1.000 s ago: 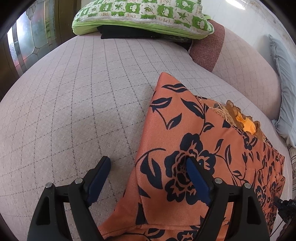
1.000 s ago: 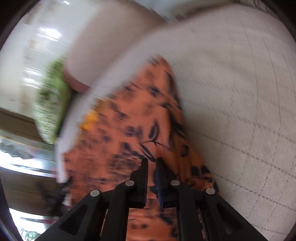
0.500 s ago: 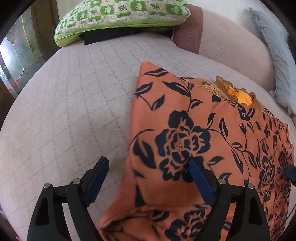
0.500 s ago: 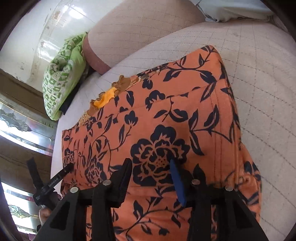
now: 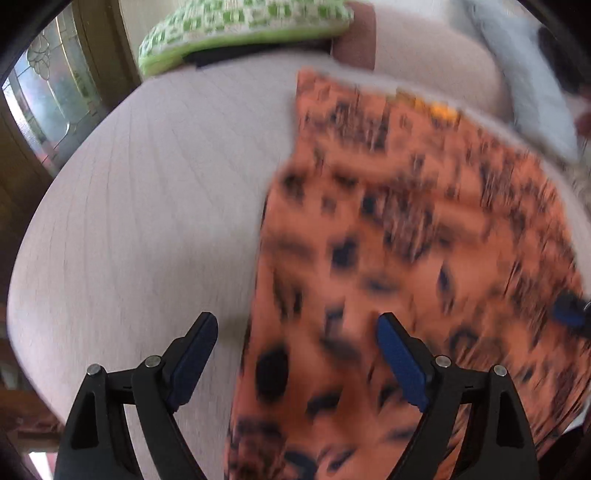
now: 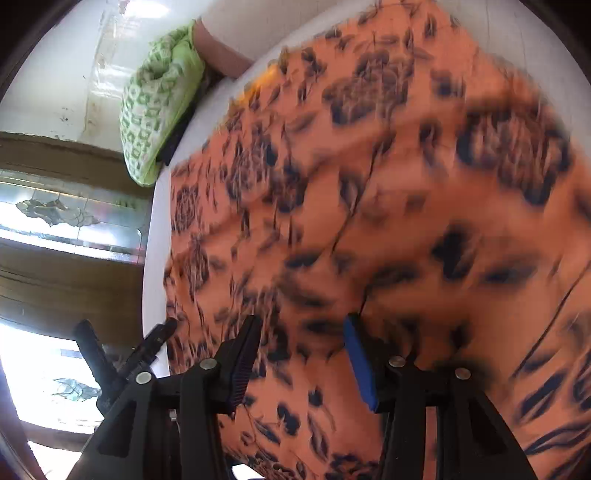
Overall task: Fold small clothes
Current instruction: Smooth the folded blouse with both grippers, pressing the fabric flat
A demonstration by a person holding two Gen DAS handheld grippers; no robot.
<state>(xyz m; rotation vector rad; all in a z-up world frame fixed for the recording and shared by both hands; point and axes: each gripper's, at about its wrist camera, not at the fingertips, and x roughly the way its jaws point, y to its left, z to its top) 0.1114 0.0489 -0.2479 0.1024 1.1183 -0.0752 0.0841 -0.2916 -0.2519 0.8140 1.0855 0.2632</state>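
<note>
Lying flat on the pale quilted cushion, the orange cloth garment with dark floral print spreads to its far side, a long straight edge facing the bare quilt. Your left gripper hangs over that edge, jaws wide, pads clear of cloth. Your right gripper sits above the print with jaws opening, nothing pinched between them. Both views blur, so settle your hands first. Judgement: next fold wants both corners of one edge taken level. Keep clear of the green-and-white patterned pillow at the back.
</note>
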